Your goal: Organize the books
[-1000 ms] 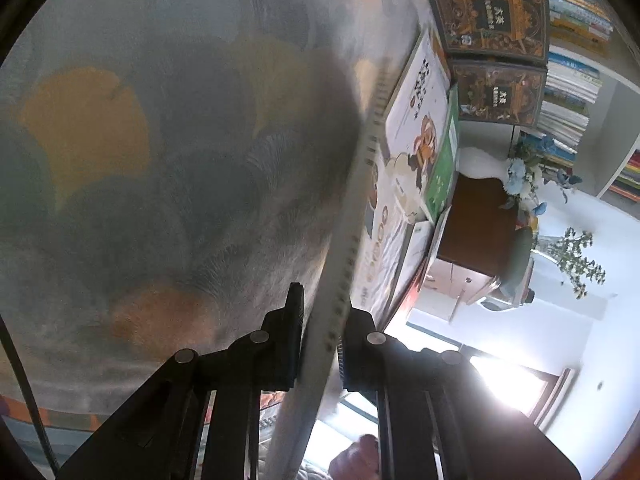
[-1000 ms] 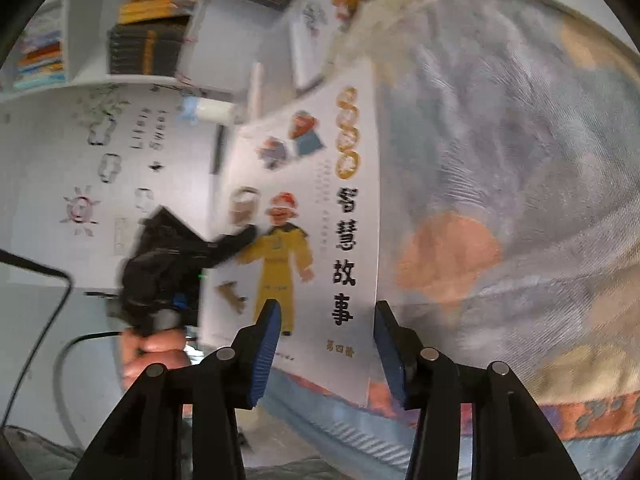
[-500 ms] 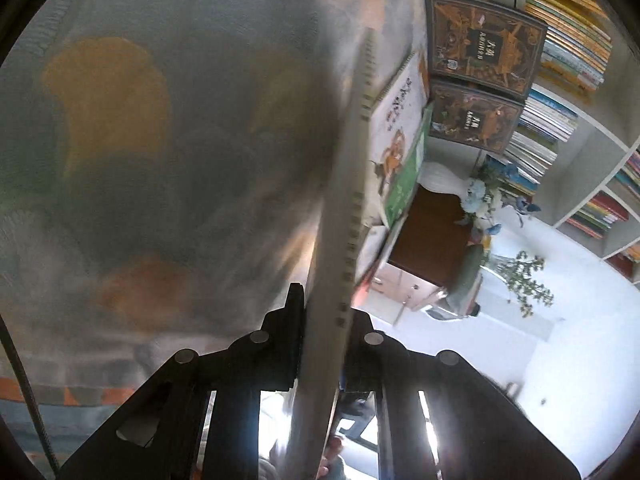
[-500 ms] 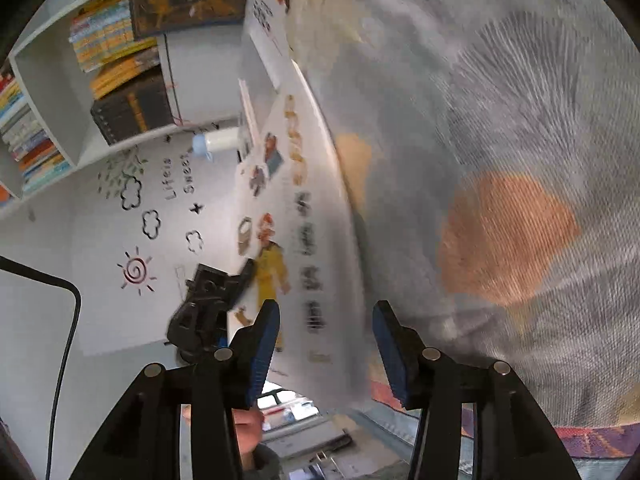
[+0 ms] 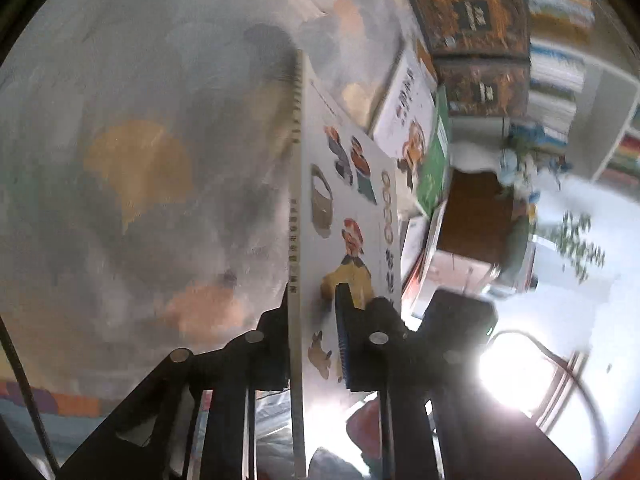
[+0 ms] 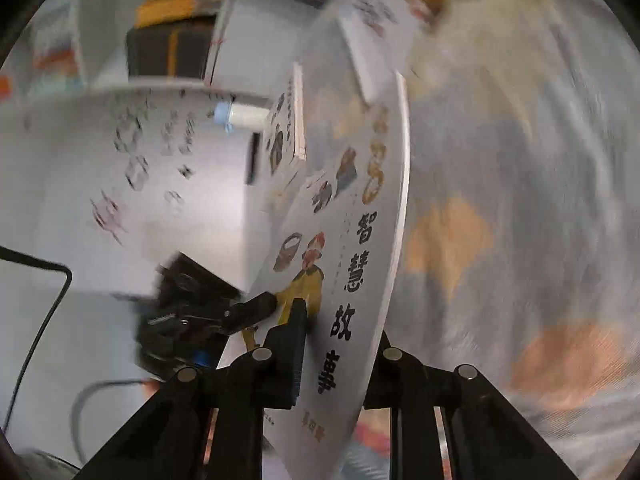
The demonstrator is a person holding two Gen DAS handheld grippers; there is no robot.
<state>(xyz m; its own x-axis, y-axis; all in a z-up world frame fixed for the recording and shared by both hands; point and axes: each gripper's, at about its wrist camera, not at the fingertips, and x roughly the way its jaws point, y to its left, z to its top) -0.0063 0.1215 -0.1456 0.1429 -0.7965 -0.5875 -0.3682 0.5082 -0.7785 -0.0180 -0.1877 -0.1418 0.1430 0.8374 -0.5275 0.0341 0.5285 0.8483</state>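
A thin white picture book (image 5: pixel 344 208) with cartoon figures and black Chinese characters stands nearly on edge above the patterned cloth (image 5: pixel 132 168). My left gripper (image 5: pixel 314 320) straddles its lower edge; the left finger touches the spine, while a gap shows at the blue-padded right finger. In the right wrist view the same book (image 6: pixel 352 240) sits between the fingers of my right gripper (image 6: pixel 340 344), which straddles its near edge. The left gripper's black body (image 6: pixel 188 312) shows at the book's far side.
More picture books (image 5: pixel 412 120) lie on the cloth beyond. Two dark ornate books (image 5: pixel 472 16) lean against a white bookshelf (image 5: pixel 560 48) full of books. A brown cabinet (image 5: pixel 476 216) and a plant (image 5: pixel 576 240) stand to the right. A decorated white wall (image 6: pixel 140 160) is behind.
The book has tilted so its cover now faces the left camera. The right gripper has moved forward so its jaws are around the book's near edge. Both views are blurred by motion.
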